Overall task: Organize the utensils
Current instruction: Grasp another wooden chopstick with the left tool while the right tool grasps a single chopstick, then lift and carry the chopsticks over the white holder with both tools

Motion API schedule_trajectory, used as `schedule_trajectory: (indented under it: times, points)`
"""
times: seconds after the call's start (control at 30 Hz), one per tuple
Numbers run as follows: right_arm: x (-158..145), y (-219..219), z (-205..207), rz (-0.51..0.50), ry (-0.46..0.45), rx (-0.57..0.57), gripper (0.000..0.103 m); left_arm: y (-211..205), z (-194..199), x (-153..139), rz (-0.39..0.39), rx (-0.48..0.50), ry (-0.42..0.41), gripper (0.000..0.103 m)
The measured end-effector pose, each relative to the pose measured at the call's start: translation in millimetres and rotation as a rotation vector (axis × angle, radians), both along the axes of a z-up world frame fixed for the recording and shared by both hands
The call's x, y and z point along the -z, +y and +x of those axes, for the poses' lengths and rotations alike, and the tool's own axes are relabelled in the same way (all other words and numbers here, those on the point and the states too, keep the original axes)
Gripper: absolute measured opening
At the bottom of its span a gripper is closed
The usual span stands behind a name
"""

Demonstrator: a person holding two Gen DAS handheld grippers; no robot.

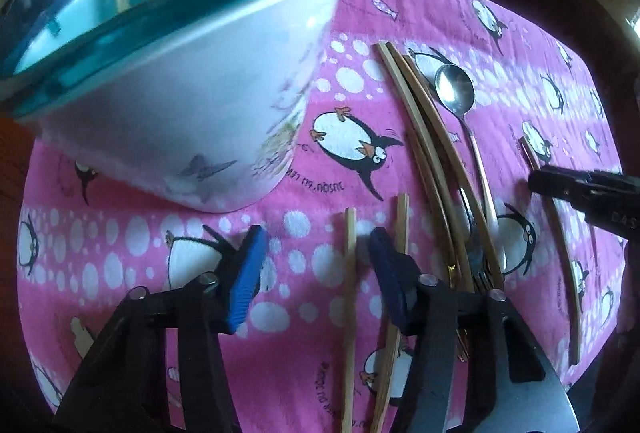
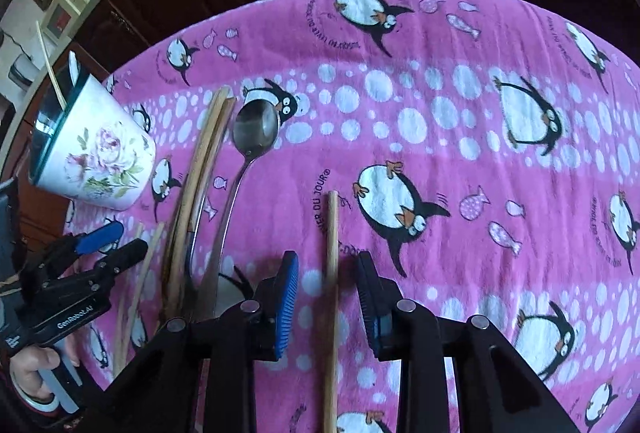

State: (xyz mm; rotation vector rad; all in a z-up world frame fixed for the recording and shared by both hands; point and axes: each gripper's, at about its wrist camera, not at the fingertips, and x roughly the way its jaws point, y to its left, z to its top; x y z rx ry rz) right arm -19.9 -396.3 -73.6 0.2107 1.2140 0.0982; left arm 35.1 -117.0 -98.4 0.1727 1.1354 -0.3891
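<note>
A: Our right gripper [image 2: 327, 287] straddles the lone chopstick [image 2: 331, 273], jaws part-open, not pinching
B: Our left gripper [image 1: 316, 275] gapes empty beside the near pair [image 1: 348, 293]; the cup [image 1: 168, 105] sits far-left, easily knocked

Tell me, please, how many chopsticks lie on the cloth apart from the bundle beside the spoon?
3: two chopsticks at the left gripper, one between the jaws of the right gripper. Others may be hidden.

Right of the lone chopstick [image 2: 331, 273] the cloth [image 2: 460, 105] lies open; left, utensils [image 2: 212, 201] and cup [image 2: 96, 153] crowd it.
</note>
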Motion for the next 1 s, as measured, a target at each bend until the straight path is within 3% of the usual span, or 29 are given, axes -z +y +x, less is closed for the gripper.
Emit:
schedule_trajectory:
  times: [0.1, 0.13, 0.27, 0.57, 0.8, 1.0]
  points:
    - [0, 7, 4, -0.035, -0.025, -0.016, 0.006, -2, 0, -1, -0.011, 0.021, -0.001, 0.018]
    - [-1, 8, 4, -0.028, -0.027, -0.021, 0.005, -6, -1, -1, -0.016, 0.02, 0.003, 0.006]
    - [-20, 9, -4, -0.016, -0.074, -0.031, 0.005, 9, -4, -16, -0.087, 0.007, 0.009, 0.005]
    - [-81, 10, -30, 0.048, -0.197, -0.062, 0.005, 43, -35, -67, -0.185, -0.013, -0.108, 0.005]
    - [-123, 23, -51, 0.065, -0.285, -0.114, 0.005, 73, -58, -107, -0.204, -0.022, -0.197, 0.005]
    - [-145, 36, -59, 0.064, -0.328, -0.146, 0.005, 81, -66, -121, -0.21, -0.044, -0.232, 0.005]
